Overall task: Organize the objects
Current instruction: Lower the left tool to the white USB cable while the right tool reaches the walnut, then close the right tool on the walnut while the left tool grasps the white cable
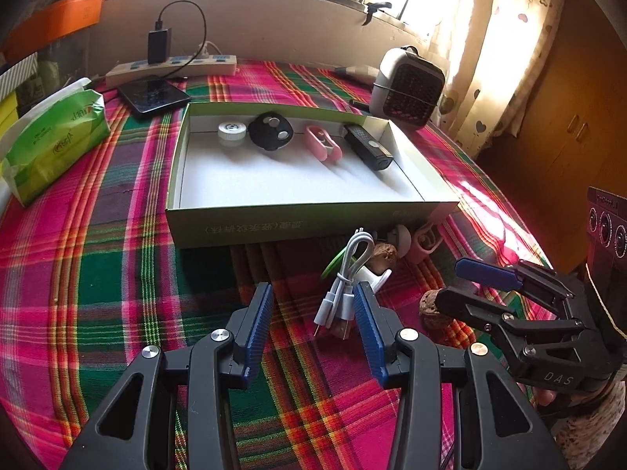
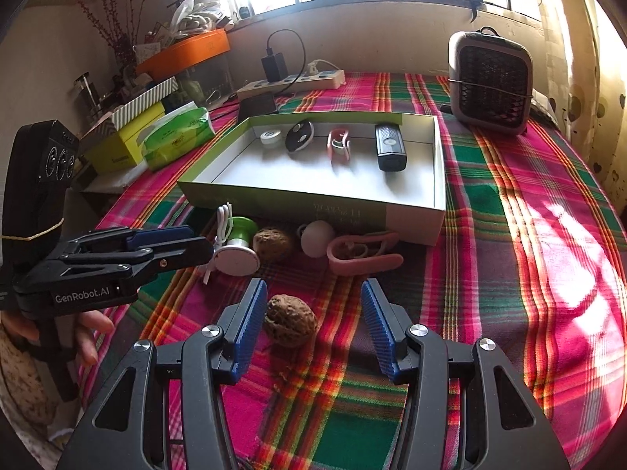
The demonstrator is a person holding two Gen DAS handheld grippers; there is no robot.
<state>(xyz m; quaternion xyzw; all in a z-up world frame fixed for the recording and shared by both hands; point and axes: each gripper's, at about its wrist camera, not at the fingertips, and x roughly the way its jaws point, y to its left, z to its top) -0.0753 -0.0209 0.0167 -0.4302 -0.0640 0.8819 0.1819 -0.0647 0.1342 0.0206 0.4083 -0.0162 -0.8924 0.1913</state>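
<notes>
Left hand-held gripper (image 1: 313, 321): fingers apart, grasping nothing; the white cable (image 1: 345, 282) lies just by its right finger.
White cable: on the plaid worktop (image 1: 98, 274), at 6 o'clock from the box (image 1: 305, 219).
Box: four small things in a row along its 12 o'clock wall.
Walnut (image 2: 290, 325): on the worktop, near the left finger.
Right hand-held gripper (image 2: 313, 321): fingers apart, walnut between them, not squeezed.
</notes>
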